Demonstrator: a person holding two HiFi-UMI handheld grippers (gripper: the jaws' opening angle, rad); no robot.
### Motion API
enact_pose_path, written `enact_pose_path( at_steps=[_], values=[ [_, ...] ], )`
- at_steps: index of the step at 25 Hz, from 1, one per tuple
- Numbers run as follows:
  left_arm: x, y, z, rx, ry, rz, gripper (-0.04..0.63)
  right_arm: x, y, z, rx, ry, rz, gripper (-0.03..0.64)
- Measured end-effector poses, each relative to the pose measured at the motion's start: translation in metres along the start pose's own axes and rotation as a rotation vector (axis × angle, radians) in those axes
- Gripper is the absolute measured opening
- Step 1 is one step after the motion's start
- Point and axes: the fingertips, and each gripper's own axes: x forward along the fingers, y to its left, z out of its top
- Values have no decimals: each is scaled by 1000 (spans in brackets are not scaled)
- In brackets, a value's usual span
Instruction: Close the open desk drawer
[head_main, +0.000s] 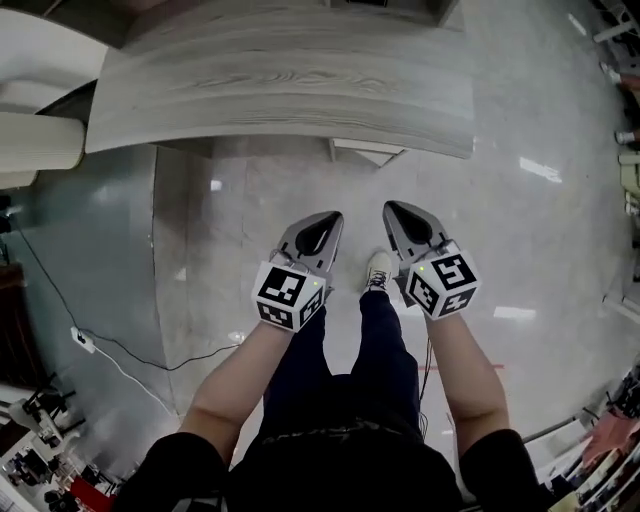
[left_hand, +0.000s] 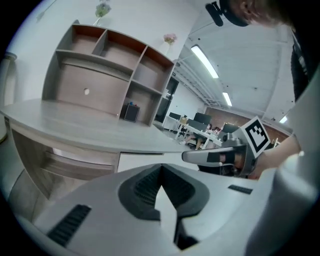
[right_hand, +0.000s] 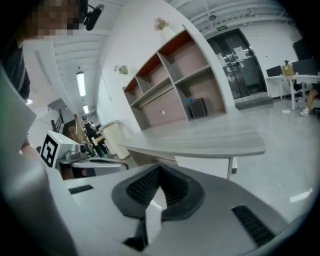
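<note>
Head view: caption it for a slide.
Grey left gripper and right gripper, both shut and empty, held before the pale wood-grain desk.

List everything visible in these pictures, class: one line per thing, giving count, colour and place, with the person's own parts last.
Curved wood-grain desk top: one, pale grey, across the top of the head view.
Flat drawer front: one, white, under the desk's front edge.
Open-compartment shelf unit: one, brown and grey, against the wall behind the desk.
Glossy floor: one, grey, beneath everything.
Power strip: one, white, on the floor, left.
Shoe: one, white, between the grippers.
Bare forearms: two, behind the grippers.
Left gripper: one, grey, shut, empty.
Right gripper: one, grey, shut, empty.
</note>
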Motion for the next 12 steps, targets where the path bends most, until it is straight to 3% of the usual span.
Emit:
enact_pose_path(
  at_steps=[5, 12],
  values=[
    [-50, -21, 31, 12, -4, -80, 11, -24, 62, 22, -55, 13, 93, 17],
    [-108, -56, 79, 28, -39, -172, 11, -68, 119, 67, -51, -61, 141, 17]
  ],
)
